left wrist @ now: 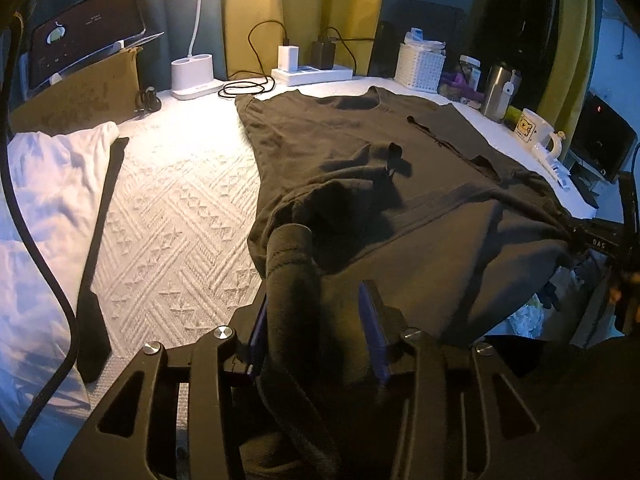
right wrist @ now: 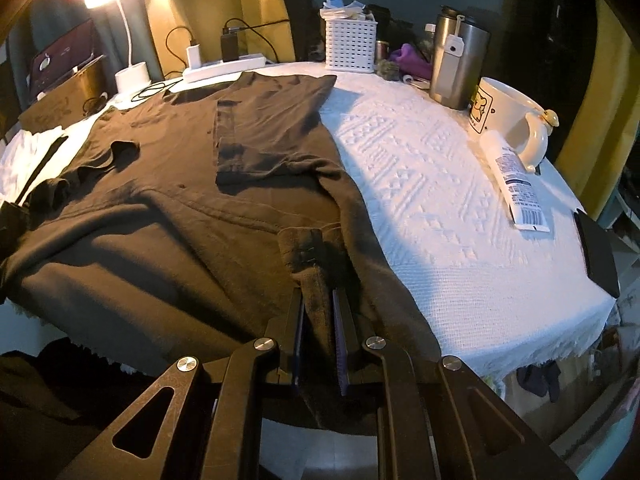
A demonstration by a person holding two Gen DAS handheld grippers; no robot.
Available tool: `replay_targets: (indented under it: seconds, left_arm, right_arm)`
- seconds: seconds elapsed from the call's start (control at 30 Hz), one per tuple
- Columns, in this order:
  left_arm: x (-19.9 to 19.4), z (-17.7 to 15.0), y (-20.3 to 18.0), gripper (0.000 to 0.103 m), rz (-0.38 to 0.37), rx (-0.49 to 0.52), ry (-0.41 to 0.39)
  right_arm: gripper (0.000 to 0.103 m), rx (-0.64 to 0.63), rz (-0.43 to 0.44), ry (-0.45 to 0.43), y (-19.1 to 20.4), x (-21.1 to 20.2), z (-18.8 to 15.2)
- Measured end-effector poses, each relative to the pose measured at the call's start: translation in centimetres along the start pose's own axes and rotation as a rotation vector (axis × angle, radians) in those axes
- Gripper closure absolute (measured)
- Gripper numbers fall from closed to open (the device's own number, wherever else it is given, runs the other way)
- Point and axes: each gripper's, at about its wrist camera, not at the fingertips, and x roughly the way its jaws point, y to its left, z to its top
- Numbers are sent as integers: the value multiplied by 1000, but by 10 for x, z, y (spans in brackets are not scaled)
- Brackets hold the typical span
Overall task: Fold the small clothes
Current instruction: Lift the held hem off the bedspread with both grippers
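Note:
A dark brown T-shirt (left wrist: 360, 148) lies spread on the white textured cloth of the table (left wrist: 180, 208), both sleeves folded inward. My left gripper (left wrist: 316, 320) is shut on the shirt's near left hem, which bunches in a roll between the fingers. My right gripper (right wrist: 320, 312) is shut on the near right hem of the same shirt (right wrist: 180, 168). The bottom of the shirt hangs over the table's near edge between the two grippers. The right gripper's body shows at the right edge of the left wrist view (left wrist: 600, 240).
A white garment (left wrist: 48, 184) with a black strip lies at the left. At the back stand a lamp base (left wrist: 192, 72), power strip (left wrist: 312, 74), white basket (right wrist: 350, 46), steel tumbler (right wrist: 458, 64), mug (right wrist: 508, 116) and a tube (right wrist: 516, 184). A black device (right wrist: 598, 252) lies at the right edge.

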Motion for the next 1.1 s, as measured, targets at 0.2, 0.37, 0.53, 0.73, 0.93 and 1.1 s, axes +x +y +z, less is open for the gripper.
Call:
replay_targets:
  seconds: [0.2, 0.37, 0.53, 0.73, 0.93, 1.1]
  left_arm:
    - [11, -6, 4, 62, 19, -5, 25]
    - [3, -4, -4, 62, 7, 39, -14]
    - [9, -6, 0, 62, 5, 33, -2]
    - [6, -5, 5, 89, 22, 16, -17]
    - [-11, 3, 2, 91, 32, 40, -73]
    - [-8, 8, -1, 87, 69, 59, -70]
  right_arm:
    - [25, 62, -51, -7, -14, 1, 0]
    - [26, -3, -26, -67, 0, -3, 4]
    - [51, 2, 13, -39, 7, 17, 12]
    - [92, -19, 29, -35, 11, 17, 19]
    - [95, -23, 44, -78, 11, -3, 29]
    - [95, -25, 51, -141, 10, -26, 43]
